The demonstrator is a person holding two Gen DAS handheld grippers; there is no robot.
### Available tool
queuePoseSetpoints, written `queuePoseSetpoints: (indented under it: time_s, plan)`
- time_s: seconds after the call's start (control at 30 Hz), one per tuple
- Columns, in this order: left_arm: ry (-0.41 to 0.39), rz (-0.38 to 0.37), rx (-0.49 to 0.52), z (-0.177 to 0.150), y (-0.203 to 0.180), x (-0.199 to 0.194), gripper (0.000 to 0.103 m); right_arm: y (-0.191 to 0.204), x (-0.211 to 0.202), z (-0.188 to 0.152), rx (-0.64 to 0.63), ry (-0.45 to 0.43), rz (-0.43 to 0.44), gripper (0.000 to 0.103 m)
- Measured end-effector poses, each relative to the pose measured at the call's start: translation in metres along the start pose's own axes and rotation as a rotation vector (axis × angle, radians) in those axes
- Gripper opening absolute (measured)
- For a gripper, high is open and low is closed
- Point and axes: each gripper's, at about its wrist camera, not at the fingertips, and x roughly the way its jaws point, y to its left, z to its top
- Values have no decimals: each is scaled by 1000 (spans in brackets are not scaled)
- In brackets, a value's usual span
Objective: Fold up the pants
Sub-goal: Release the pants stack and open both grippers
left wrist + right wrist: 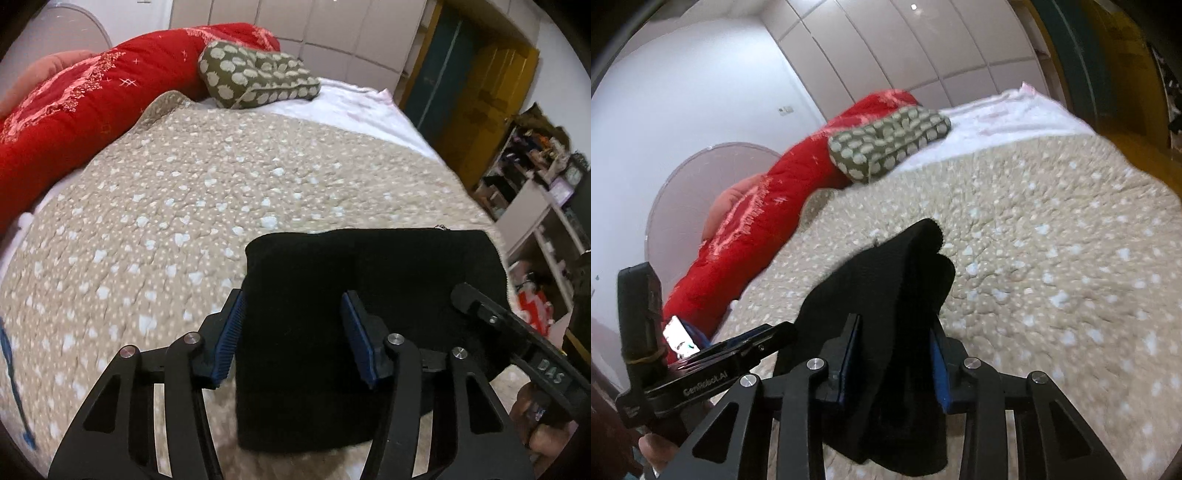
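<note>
On the bed: black pants point(354, 295) lie as a compact, squarish bundle on the beige quilt point(166, 206), at 6 o'clock of the bedspread in the left wrist view
Done so far: the garment looks folded several times already, with straight edges at the far and left sides
Left gripper point(293, 332): jaws partly apart, both blue pads over or at the left part of the bundle; whether they press the cloth I cannot tell
Right gripper point(895, 350): clamped on a bunched black fold of the pants that rises toward 12 o'clock between its pads
Clutter: green patterned pillow point(258, 77) and red blanket point(74, 103) well apart, at 11 o'clock
Left to do: probably a last fold or a lift and tidy placement; the bunched side held by the right gripper needs flattening
Caution: blur hides the fine edges
</note>
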Motion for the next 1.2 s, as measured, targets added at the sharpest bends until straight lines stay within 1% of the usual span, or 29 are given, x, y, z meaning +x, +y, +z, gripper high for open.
queuePoseSetpoints:
  time_s: [0.07,0.1,0.13,0.17,0.2,0.23,0.3,0.33,0.4,0.43,0.5,0.53,0.57,0.6,0.63,0.67,0.73,0.8,0.93,0.97,1.03,1.13,1.2]
  plan:
    - [28,23,18,0,1,13,53,-9,18,1,-5,34,-66,39]
    - [40,15,19,-2,3,16,53,-16,24,0,10,68,-92,43]
    - [46,-1,15,-3,4,16,53,-25,25,-1,29,92,-94,45]
    - [39,-2,15,-5,6,13,53,-32,19,-3,48,103,-76,45]
    - [33,5,18,-5,5,10,53,-34,12,-3,48,93,-89,45]
    - [22,16,20,-5,7,6,53,-35,-1,-2,35,63,-121,45]
    - [8,17,12,-6,7,-1,53,-32,-20,2,10,6,-150,45]
    - [3,18,2,-5,7,-3,53,-27,-29,6,-7,-21,-139,45]
    - [2,27,4,-5,4,-3,53,-16,-32,14,-29,-33,-89,45]
    - [10,37,17,-6,1,0,53,-9,-29,18,-47,-29,-49,45]
    - [27,51,33,-7,-4,7,53,-1,-15,21,-75,-11,-11,45]
    - [37,52,36,-9,-6,10,53,2,-7,21,-89,5,-6,45]
    - [34,59,36,-10,-7,11,54,1,5,19,-97,31,-23,44]
    - [29,60,38,-11,-8,10,55,-4,20,16,-97,72,-60,42]
    - [32,45,39,-12,-10,12,58,-13,34,10,-95,123,-94,38]
    - [33,45,37,-12,-11,12,58,-19,41,4,-93,143,-106,37]
    - [34,60,48,-13,-14,13,58,-25,35,-2,-87,87,-72,37]
    - [30,76,58,-13,-16,13,59,-20,27,-1,-109,85,-78,37]
    - [36,61,33,-13,-11,13,59,-6,-8,-4,-149,47,-52,37]
    - [36,62,31,-13,-11,13,59,0,-15,-10,-162,33,-58,37]
    - [33,69,37,-13,-13,13,59,5,-17,-24,-187,50,-95,37]
    - [27,77,45,-15,-16,11,59,8,-2,-43,-232,76,-160,38]
    - [21,94,49,-17,-18,9,59,10,-1,-45,-248,66,-178,38]
